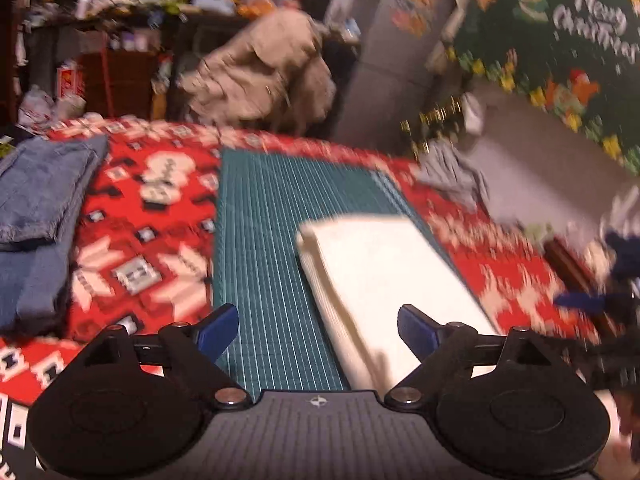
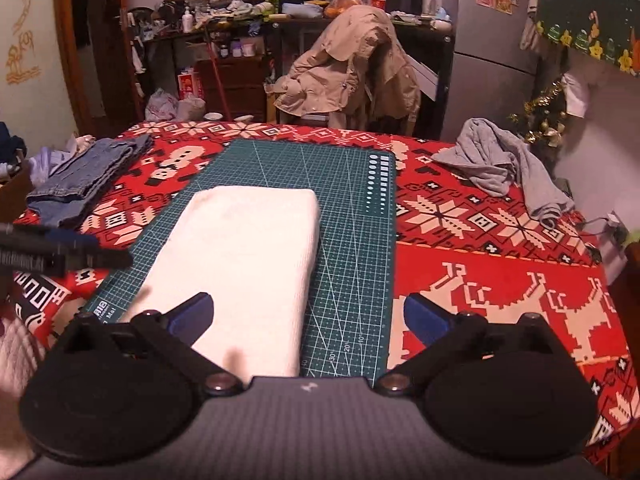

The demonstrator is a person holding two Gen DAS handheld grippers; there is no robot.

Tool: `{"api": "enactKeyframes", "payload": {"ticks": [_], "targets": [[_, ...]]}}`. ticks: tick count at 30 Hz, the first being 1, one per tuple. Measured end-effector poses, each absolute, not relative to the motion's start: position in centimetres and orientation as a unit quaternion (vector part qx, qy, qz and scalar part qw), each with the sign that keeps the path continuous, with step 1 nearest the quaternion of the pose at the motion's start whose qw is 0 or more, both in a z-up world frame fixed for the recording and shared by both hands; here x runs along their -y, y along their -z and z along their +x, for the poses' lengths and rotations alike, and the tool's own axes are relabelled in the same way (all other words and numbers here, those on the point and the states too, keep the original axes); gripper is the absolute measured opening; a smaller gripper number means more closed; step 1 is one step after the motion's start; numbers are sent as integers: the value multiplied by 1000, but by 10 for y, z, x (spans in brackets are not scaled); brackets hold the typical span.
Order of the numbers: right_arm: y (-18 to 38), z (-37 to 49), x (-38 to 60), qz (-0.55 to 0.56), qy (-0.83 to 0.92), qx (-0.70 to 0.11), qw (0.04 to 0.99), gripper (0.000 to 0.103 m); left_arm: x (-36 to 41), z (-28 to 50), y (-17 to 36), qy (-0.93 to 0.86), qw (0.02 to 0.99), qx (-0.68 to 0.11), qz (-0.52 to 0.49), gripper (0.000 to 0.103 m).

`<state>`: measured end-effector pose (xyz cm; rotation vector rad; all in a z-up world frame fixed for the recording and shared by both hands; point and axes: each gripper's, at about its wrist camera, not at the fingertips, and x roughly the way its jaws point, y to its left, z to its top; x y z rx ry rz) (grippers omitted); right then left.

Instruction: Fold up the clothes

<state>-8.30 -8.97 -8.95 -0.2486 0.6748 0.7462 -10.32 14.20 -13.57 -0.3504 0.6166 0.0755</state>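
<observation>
Blue-tipped fingers of my left gripper (image 1: 318, 328) stand spread wide in the left wrist view, pinching nothing, above the near end of a folded white cloth (image 1: 380, 264) that lies flat on the green cutting mat (image 1: 260, 216). Much of this view is smeared, so finer detail on its right side cannot be made out. Folded jeans (image 1: 40, 200) rest at the left edge of the red patterned tablecloth (image 1: 148, 240), well apart from the white cloth.

From the right wrist view, my right gripper (image 2: 308, 314) is likewise wide apart and empty, its left finger over the white cloth's near corner, its right finger over bare mat. The white cloth (image 2: 244, 256) reads as a neat rectangle, lengthwise on the mat, edges squared. My left gripper shows as a dark blur at the left edge. A crumpled grey garment (image 2: 504, 160) sits unfolded at the table's far right, and the jeans (image 2: 88, 172) lie at the far left.

I judge the white piece finished and just let go; the next move, as I see it, calls for either shifting it off the mat or reaching right for the grey garment and spreading it flat.

Beyond the table, a tan jacket (image 2: 348, 68) hangs over a chair, with cluttered shelves (image 2: 224, 4) behind, a grey fridge (image 2: 492, 60) and a Christmas hanging (image 1: 560, 40) on the right.
</observation>
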Motion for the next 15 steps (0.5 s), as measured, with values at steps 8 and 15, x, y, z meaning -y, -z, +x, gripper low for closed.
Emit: {"api": "enactKeyframes", "payload": {"ticks": [8,15], "targets": [[94,-67,102,-69,-359,-369,854,102,-190,-57,163,-57,917,-315,-238,2],[94,-66,101,-62,-354,-381,852,102,-193,-18,179,-7,918,-320,-233,0]]}}
